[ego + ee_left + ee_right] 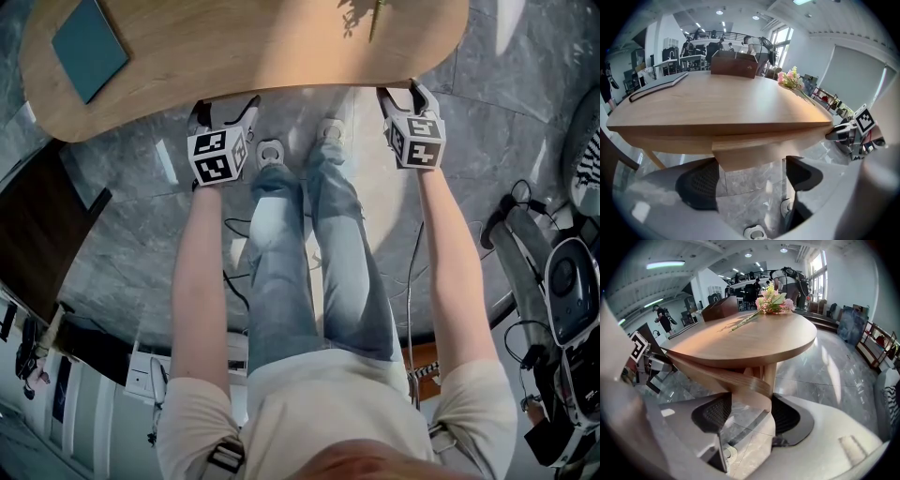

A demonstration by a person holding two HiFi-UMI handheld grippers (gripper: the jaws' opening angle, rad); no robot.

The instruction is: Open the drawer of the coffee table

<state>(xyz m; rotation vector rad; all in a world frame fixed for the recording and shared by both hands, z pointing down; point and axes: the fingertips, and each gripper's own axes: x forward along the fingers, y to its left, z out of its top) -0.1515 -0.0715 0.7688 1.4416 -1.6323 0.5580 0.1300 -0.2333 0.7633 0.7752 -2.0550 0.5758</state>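
Observation:
The oval wooden coffee table (244,56) fills the top of the head view, and both grippers reach under its near edge. The left gripper (226,109) stands with its jaws wide. In the left gripper view, the left end of the drawer front (754,152) sits just above the gap of that gripper (752,185), and floor shows between the pads. The right gripper (404,96) is at the drawer's other end. There the curved end of the drawer front (747,383) fills the gap of that gripper (752,416), against both pads.
On the table lie a teal book (89,42) and a flower sprig (771,301). The person's legs and shoes (323,141) stand between the grippers. A dark cabinet (37,225) is at the left. A machine with cables (562,300) is at the right.

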